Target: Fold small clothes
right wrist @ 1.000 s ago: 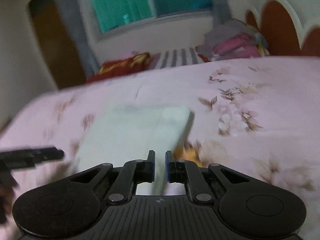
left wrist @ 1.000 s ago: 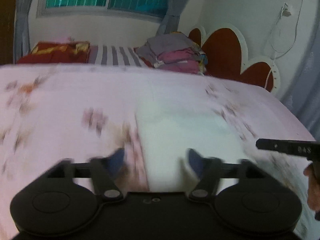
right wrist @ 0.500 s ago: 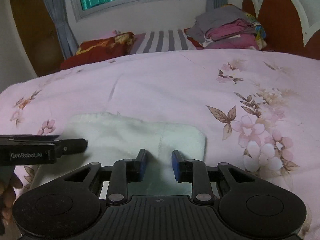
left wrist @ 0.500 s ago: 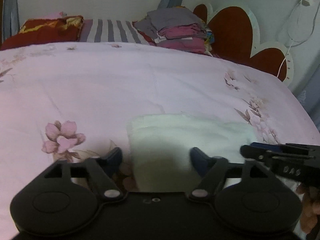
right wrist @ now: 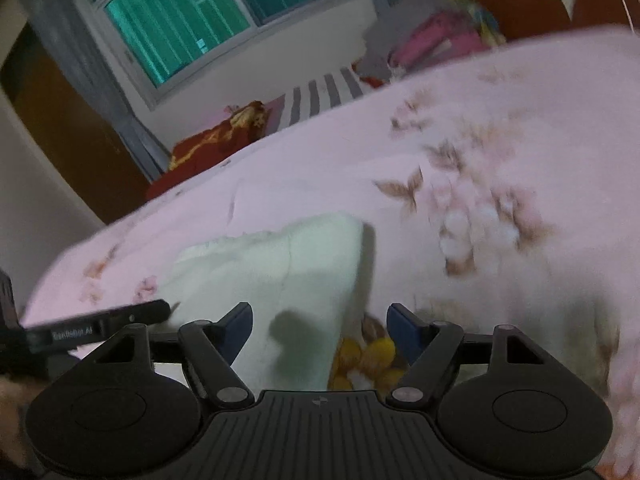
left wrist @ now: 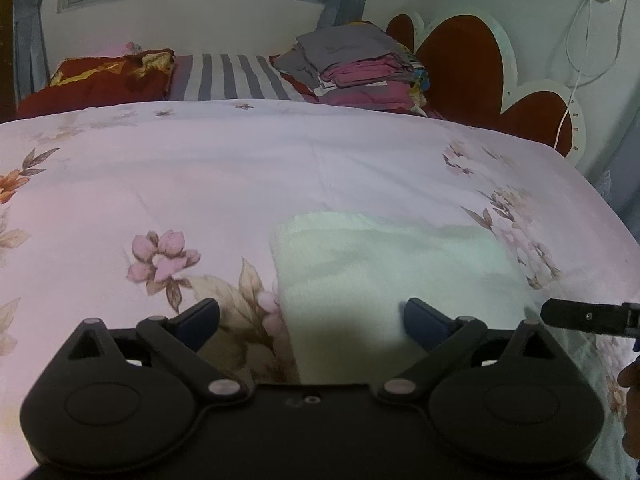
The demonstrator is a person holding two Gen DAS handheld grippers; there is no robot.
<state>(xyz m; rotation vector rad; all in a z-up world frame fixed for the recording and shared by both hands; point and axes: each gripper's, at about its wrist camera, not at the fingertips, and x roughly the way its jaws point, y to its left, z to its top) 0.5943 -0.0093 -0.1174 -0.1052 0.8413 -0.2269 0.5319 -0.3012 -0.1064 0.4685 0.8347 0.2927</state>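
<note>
A pale white folded garment (left wrist: 384, 264) lies flat on the pink flowered bedspread (left wrist: 200, 184). My left gripper (left wrist: 312, 318) hangs over its near left corner, jaws opening wide, pads free of the cloth. In the right wrist view the same garment (right wrist: 280, 264) lies ahead and to the left. My right gripper (right wrist: 320, 326) straddles its near right edge, jaws opening, nothing pinched between the pads. The right gripper's finger (left wrist: 584, 316) pokes in at the left view's right edge. The left gripper's finger (right wrist: 100, 320) shows at the right view's left edge.
A stack of folded grey and pink clothes (left wrist: 360, 68) sits at the bed's far end beside a striped pillow (left wrist: 228, 80) and a red pillow (left wrist: 100, 80). A red heart-shaped headboard (left wrist: 472, 68) stands to the right. A window (right wrist: 192, 12) is behind.
Both jaws have spread apart, the right from nearly shut and let go of the garment's edge. The right view has tilted. The garment now lies flat on the bedspread.
</note>
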